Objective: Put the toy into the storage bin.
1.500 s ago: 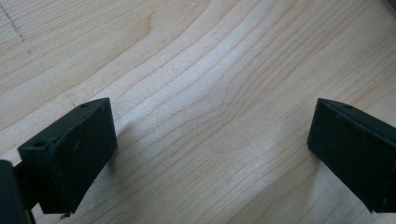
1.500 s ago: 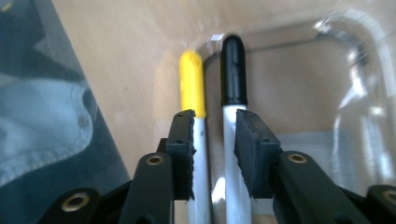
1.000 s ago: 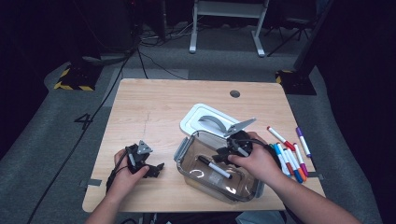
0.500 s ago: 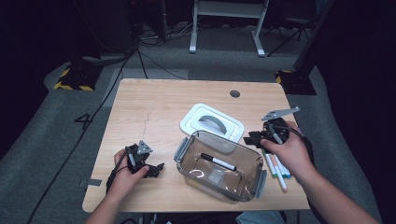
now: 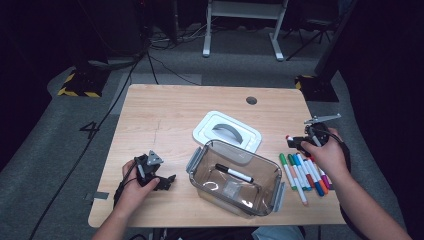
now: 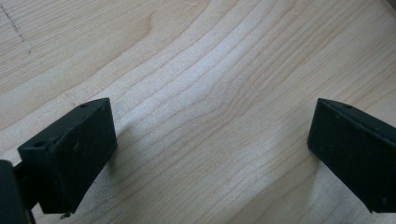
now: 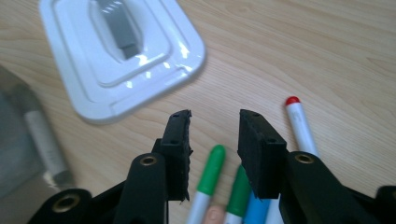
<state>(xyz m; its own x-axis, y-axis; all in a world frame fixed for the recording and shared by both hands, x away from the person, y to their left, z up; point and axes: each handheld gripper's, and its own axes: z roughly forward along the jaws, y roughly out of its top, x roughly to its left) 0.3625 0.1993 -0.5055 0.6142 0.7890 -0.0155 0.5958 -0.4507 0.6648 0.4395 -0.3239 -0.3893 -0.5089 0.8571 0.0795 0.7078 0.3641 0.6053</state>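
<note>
Markers (image 5: 302, 170): one black marker (image 5: 234, 173) in container (image 5: 274, 199), rest on tabletop (image 5: 170, 115). Right hand-held gripper (image 7: 214, 128) jaws apart, empty, over them; left hand-held gripper (image 6: 210, 140) wide apart, idle.

Bare table (image 5: 165, 120) lies open left of the lid (image 5: 227, 131); container (image 5: 235, 177) blocks the middle, markers (image 5: 302, 170) crowd the right.

Both grippers' jaws parted, empty.

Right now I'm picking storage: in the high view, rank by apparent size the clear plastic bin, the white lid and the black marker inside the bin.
1. Clear plastic bin
2. White lid, clearly smaller
3. Black marker, smallest by far
</note>
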